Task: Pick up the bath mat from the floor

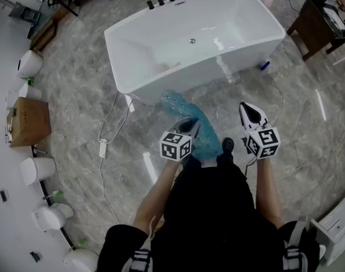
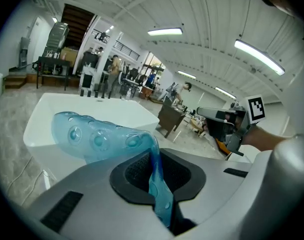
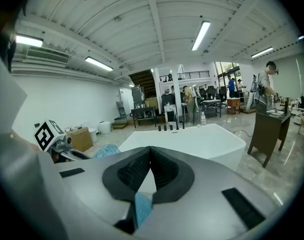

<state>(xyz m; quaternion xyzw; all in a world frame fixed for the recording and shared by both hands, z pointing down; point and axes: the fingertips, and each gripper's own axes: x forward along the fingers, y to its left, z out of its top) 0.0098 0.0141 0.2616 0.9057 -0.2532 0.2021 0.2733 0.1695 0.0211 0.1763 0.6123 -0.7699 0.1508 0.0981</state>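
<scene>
the left gripper (image 1: 190, 126) is clamped on the blue bath mat (image 1: 180, 103), which hangs just before the bathtub (image 1: 155, 75). the right gripper (image 1: 247, 109), also near the bathtub's front, has its jaws together on nothing.

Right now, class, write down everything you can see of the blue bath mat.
The bath mat is translucent blue, soft plastic by its look, dotted with round suction cups. The left gripper is shut on one edge, and the rest folds over and droops in front of the white bathtub. Whether its lower end clears the floor is unclear.
</scene>
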